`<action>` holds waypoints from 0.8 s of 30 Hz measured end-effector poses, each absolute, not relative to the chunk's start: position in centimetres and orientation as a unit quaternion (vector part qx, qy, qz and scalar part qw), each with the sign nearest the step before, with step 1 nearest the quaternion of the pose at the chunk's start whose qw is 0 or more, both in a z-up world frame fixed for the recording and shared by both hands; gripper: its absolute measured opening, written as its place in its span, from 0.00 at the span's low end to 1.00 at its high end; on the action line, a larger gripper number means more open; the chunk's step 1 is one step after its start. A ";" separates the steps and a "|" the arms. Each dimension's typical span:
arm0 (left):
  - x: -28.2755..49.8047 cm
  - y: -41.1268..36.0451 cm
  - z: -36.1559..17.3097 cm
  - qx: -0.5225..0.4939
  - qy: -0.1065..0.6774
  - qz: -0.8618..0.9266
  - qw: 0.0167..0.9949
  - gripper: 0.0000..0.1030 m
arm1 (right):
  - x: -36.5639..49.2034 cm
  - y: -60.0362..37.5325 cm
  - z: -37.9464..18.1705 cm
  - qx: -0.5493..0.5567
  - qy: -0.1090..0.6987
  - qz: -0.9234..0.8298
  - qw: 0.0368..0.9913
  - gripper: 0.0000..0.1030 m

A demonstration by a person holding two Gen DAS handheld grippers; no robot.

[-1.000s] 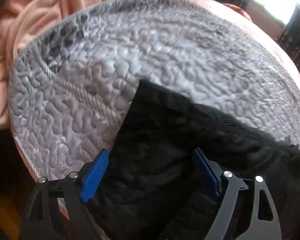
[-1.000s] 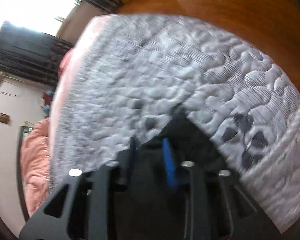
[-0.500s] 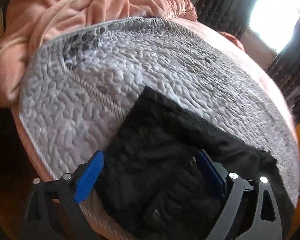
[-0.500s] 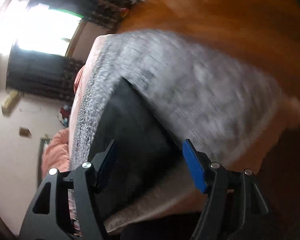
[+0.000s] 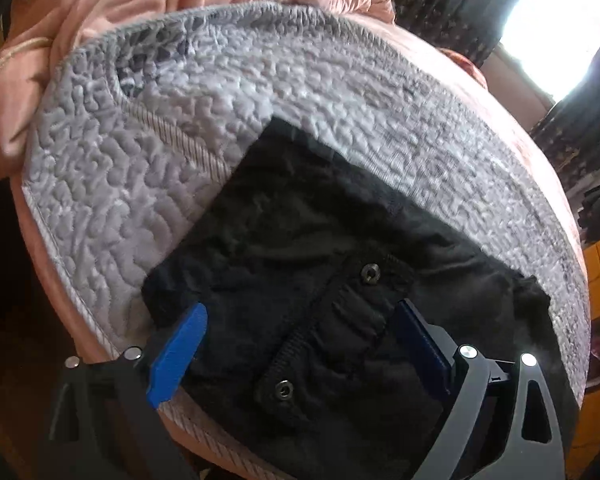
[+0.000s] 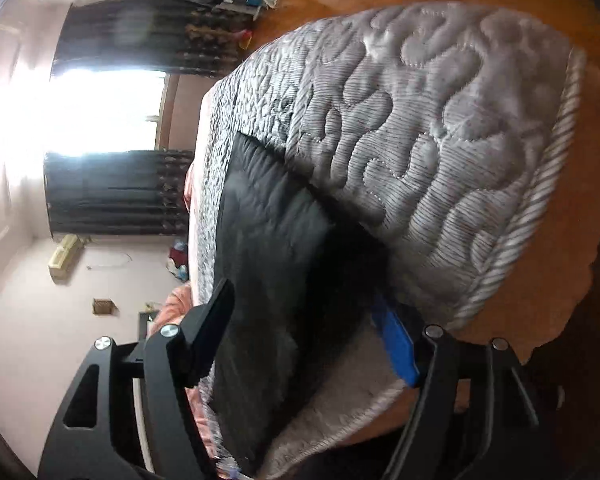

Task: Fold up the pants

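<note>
Since the earlier frame, more of the pants' (image 5: 300, 248) waistband is revealed between the left gripper's (image 5: 300, 344) spread, empty jaws. Pants are seen folded compactly on the grey quilt (image 5: 120, 184) — perhaps only tidying is left. Rightward, the right gripper (image 6: 304, 332) — formerly clenched — is opening, nothing pinched.

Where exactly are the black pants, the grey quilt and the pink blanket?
black pants (image 5: 300, 240): left wrist view, on the flat cloth above the waistband.
grey quilt (image 5: 100, 184): left wrist view, on its bumpy top.
pink blanket (image 5: 112, 4): left wrist view, on a rumpled fold.
</note>
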State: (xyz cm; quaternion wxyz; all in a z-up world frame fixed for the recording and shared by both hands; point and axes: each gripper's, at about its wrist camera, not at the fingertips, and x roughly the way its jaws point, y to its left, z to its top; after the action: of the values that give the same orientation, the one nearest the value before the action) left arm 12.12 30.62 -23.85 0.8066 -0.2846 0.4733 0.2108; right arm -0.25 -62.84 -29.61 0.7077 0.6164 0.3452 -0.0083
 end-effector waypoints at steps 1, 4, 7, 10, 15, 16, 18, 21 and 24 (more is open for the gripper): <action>12.0 30.5 -24.0 -0.282 0.471 0.213 0.808 0.92 | -0.3 -62.9 -29.8 0.626 0.334 -0.007 0.704 0.67; 11.7 30.3 -24.0 -0.281 0.467 0.213 0.811 0.92 | -0.5 -63.0 -29.8 0.630 0.321 0.003 0.707 0.67; 11.5 30.4 -24.1 -0.284 0.466 0.211 0.811 0.92 | 0.0 -62.6 -30.3 0.626 0.319 0.014 0.712 0.67; 11.6 30.4 -24.2 -0.283 0.468 0.212 0.810 0.92 | 1.0 -62.3 -29.9 0.611 0.319 0.017 0.724 0.67; 11.7 30.4 -24.2 -0.282 0.469 0.213 0.810 0.93 | 1.2 -62.4 -30.3 0.605 0.311 0.009 0.733 0.59; 11.7 30.4 -24.3 -0.281 0.469 0.212 0.810 0.93 | 1.2 -62.3 -30.3 0.601 0.311 0.010 0.736 0.55; 11.8 30.3 -24.4 -0.277 0.471 0.211 0.810 0.94 | 0.9 -62.3 -30.6 0.606 0.307 0.016 0.734 0.42; 11.9 30.3 -24.3 -0.277 0.472 0.212 0.810 0.94 | 0.9 -62.1 -30.5 0.605 0.300 0.017 0.737 0.40; 11.9 30.5 -24.3 -0.286 0.470 0.211 0.808 0.94 | 1.3 -62.0 -30.8 0.612 0.298 0.011 0.733 0.52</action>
State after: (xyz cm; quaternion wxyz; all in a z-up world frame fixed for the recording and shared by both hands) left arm 11.87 30.48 -24.35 0.8080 -0.2861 0.4697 0.2111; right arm 1.27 -62.03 -30.75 0.7326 0.6120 0.2978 0.0110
